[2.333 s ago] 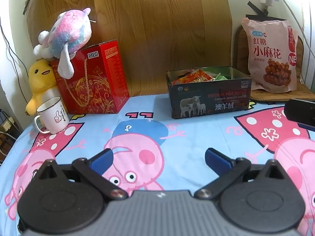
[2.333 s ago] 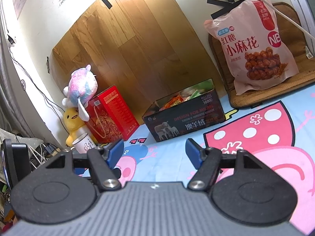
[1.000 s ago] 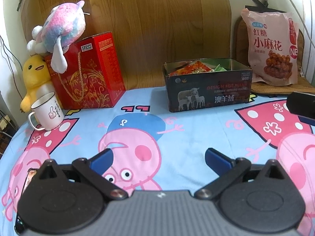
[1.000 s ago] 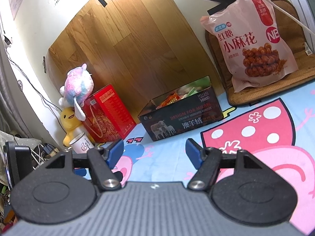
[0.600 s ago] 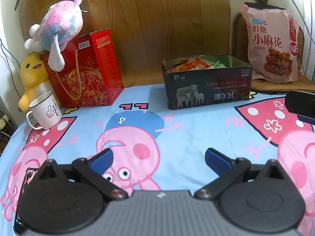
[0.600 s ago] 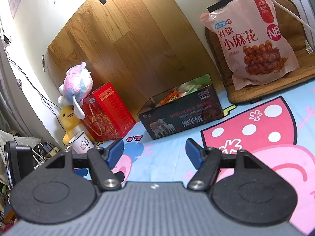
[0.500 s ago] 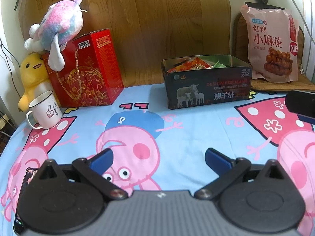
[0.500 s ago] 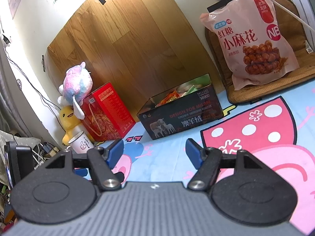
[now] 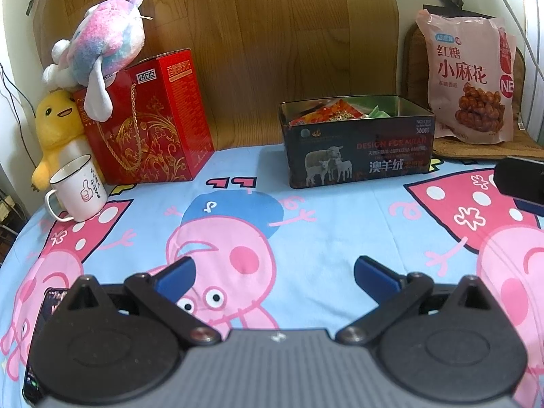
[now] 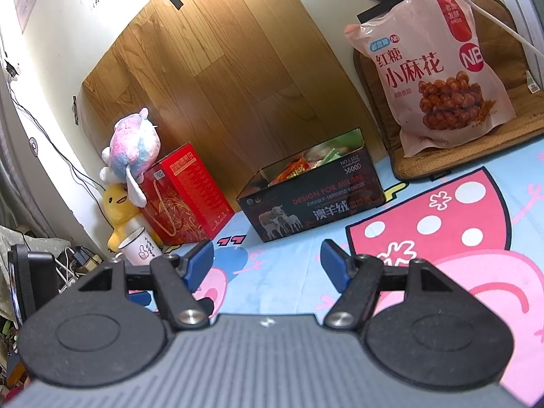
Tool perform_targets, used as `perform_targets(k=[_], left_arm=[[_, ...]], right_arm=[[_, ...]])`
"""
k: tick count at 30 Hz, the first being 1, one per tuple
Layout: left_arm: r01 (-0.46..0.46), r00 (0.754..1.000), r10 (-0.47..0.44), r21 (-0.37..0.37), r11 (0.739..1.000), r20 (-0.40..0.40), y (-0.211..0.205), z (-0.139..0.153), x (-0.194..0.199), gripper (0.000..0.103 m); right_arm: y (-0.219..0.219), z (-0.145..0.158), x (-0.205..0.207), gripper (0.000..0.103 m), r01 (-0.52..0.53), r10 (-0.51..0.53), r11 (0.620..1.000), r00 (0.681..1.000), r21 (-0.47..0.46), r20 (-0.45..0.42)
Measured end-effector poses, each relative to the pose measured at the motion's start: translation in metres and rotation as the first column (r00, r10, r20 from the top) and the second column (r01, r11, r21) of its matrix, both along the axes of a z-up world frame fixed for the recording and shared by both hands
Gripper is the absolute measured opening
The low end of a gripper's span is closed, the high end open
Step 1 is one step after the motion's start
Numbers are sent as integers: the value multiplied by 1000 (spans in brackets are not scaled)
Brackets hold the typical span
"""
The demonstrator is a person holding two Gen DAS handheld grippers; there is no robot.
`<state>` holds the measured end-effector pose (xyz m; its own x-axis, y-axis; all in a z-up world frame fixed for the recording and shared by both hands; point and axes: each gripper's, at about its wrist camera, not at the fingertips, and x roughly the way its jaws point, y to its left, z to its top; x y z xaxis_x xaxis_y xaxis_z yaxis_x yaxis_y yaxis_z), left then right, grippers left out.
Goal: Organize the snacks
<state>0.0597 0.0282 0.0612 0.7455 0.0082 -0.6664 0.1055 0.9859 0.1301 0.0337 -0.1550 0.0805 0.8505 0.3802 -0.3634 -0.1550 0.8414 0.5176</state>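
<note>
A dark tin box (image 9: pixel 357 149) with sheep printed on its front stands at the back of the cartoon bedsheet (image 9: pixel 323 234); it holds several snack packets (image 9: pixel 326 113). The box also shows in the right wrist view (image 10: pixel 312 204). A large pink snack bag (image 9: pixel 471 78) leans on a brown cushion at the back right, and shows in the right wrist view (image 10: pixel 431 68). My left gripper (image 9: pixel 274 272) is open and empty above the sheet, well short of the box. My right gripper (image 10: pixel 267 258) is open and empty too, to the right.
A red gift box (image 9: pixel 149 119) stands at the back left with a pink plush toy (image 9: pixel 102 47) on it, a yellow duck plush (image 9: pixel 56 129) and a white mug (image 9: pixel 80 192) beside it. A phone (image 9: pixel 44 309) lies at the near left. A wooden board (image 9: pixel 272 34) backs the scene.
Both grippers have stayed open and empty. The left view has shifted only slightly over the last second; the right gripper has drifted a little, with the box and bag staying in place.
</note>
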Motion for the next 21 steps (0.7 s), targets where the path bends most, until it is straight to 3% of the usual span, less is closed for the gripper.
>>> perform_targets(k=[21], left_arm=[[5, 1000, -5, -14, 1000, 2, -1, 2, -3, 103]], right_arm=[[-1, 2, -2, 72, 4, -4, 1000, 1000, -1, 6]])
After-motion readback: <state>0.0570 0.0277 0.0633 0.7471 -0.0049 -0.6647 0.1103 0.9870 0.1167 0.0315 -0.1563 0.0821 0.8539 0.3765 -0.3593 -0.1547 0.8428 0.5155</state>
